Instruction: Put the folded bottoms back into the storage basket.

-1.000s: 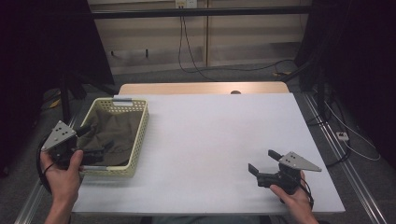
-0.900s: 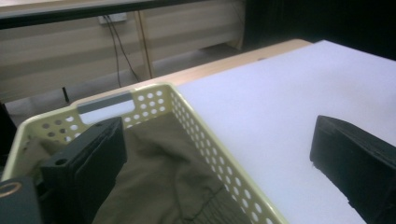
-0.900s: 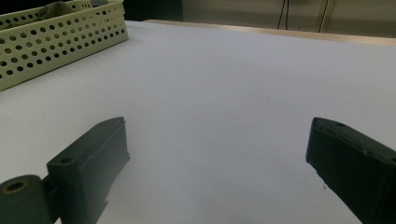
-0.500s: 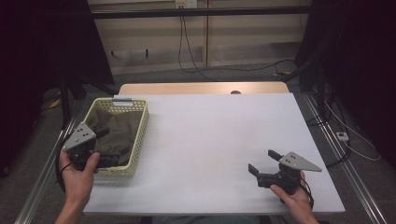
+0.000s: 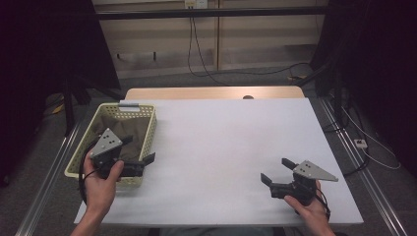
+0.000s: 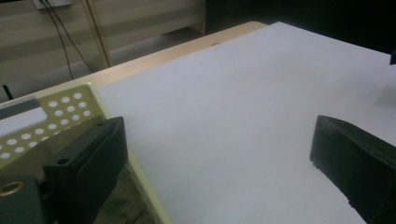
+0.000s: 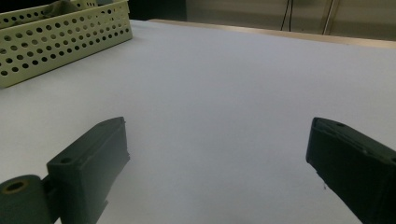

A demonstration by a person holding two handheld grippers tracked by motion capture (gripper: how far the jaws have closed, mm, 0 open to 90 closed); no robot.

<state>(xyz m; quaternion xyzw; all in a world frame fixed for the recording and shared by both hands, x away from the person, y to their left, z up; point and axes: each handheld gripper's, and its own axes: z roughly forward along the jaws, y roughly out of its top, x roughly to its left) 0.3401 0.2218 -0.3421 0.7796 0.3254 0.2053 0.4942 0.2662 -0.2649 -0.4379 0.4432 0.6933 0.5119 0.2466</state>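
Left gripper (image 5: pixel 139 152) jaws spread over the basket (image 5: pixel 147 129) near rim, dark cloth (image 5: pixel 129 132) inside, right gripper (image 5: pixel 277 171) gaping, empty, low over white table (image 5: pixel 221 142)

Left hand-held gripper (image 5: pixel 140 156) — jaws spread wide — and right hand-held gripper (image 5: pixel 278 173) likewise gaping.

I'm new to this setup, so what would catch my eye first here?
First, the pale yellow perforated basket at the table's left edge, with dark cloth inside. The left claw hangs open over its near right corner, jaws pointing toward the white table. The right claw sits open, low over the near right of the table.
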